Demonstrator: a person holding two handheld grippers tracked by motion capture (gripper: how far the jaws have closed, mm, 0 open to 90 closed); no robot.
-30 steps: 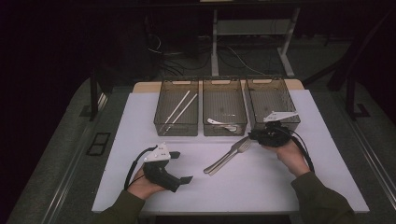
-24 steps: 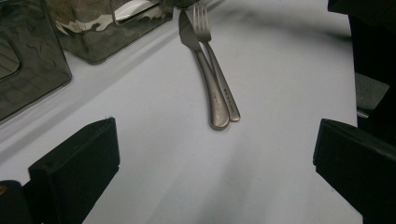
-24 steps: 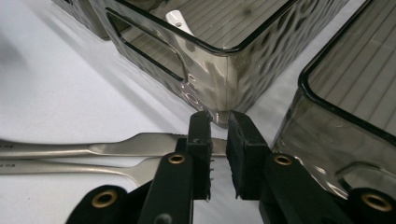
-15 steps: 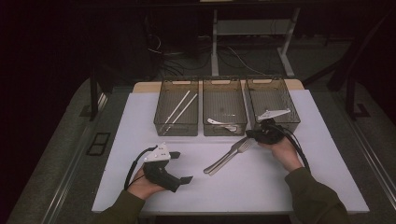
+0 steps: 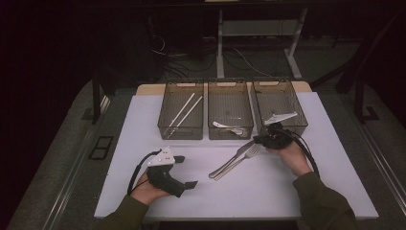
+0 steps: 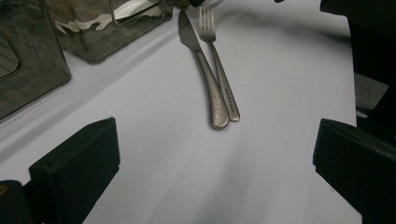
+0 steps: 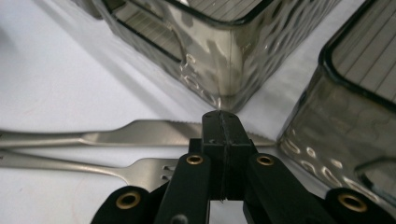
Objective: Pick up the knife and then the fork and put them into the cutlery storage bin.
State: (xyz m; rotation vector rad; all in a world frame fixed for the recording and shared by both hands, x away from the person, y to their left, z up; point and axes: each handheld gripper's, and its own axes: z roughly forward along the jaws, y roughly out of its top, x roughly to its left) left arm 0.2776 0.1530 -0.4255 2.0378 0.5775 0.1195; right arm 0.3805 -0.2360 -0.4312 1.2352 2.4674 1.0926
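High view: left bin (image 5: 181,125) holds chopsticks (image 5: 184,110), middle bin (image 5: 230,129) maybe spoons; right claw (image 5: 259,140) together, left claw (image 5: 186,171) apart.

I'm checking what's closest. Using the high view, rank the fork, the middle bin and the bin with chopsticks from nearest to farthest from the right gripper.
1. fork, just left of the right gripper
2. middle bin, beyond it, slightly left
3. bin with chopsticks, far left

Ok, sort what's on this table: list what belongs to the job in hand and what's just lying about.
In the job:
- knife
- fork, lying beside it
- right gripper, jaws shut at the knife's blade

Lying about:
- chopsticks in the left bin
- white spoons in the middle bin
- left gripper, open, idle
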